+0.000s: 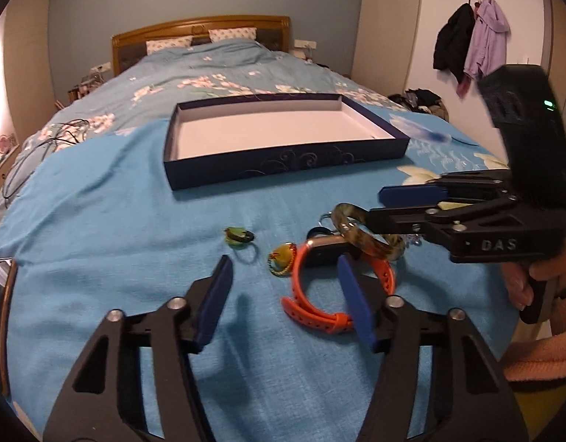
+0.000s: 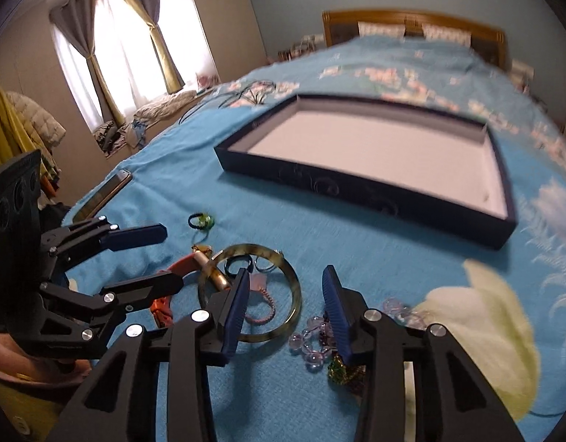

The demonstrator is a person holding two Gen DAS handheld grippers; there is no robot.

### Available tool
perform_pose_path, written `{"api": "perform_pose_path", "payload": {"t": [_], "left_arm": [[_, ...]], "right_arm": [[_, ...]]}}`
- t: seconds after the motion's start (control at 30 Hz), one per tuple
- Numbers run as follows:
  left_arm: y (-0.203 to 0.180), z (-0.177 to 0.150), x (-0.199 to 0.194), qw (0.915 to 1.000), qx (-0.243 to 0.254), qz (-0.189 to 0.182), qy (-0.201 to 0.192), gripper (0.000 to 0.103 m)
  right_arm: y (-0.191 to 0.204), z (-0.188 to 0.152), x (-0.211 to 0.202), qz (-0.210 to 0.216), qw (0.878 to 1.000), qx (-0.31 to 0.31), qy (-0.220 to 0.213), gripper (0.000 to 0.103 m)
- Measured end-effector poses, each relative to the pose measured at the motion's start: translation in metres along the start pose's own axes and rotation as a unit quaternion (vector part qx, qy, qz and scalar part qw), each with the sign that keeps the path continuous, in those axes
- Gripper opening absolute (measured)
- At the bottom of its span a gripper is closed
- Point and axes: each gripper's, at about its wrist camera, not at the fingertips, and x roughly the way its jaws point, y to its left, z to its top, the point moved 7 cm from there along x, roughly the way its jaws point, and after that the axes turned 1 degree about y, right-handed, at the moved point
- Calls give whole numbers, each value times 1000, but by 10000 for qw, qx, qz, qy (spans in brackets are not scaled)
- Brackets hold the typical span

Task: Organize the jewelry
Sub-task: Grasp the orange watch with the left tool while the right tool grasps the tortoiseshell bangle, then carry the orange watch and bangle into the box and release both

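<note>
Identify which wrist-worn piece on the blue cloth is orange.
The orange silicone watch strap with punched holes, lying nearest the left gripper. The translucent olive-brown bangle is a rigid mottled hoop, and the clear bead bracelet is pale lilac.

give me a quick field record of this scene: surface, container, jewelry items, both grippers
surface: bed with blue cloth
container: open navy box, nothing visible inside
jewelry: orange watch, tortoiseshell bangle, clear bead bracelet, green ring, yellow-green charm
left gripper: open, hovering over the watch strap
right gripper: open, straddling the bangle's rim, not pressing it
</note>
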Motion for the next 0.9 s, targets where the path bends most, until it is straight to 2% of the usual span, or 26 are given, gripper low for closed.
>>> {"api": "perform_pose_path", "payload": {"t": [0.1, 0.3, 0.37, 0.43, 0.6, 0.9], "left_arm": [[-4, 1, 4, 9998, -1, -168, 147, 40], [-7, -3, 12, 9986, -16, -301, 427, 25], [-8, -3, 12, 9985, -19, -304, 453, 24], [-9, -3, 12, 9984, -6, -295, 476, 21], [-8, -4, 8, 9979, -53, -323, 564, 15], [-10, -10, 1, 9958, -104, -556, 716, 16]], "right_arm": [[-7, 0, 2, 46, 9999, 119, 108, 33], [-11, 2, 9, 104, 9995, 42, 300, 31], [-10, 3, 12, 117, 9993, -42, 346, 21], [-11, 3, 15, 141, 9991, -59, 393, 6], [-15, 3, 10, 296, 9990, 44, 335, 4], [-24, 2, -9, 337, 9990, 279, 53, 4]]}}
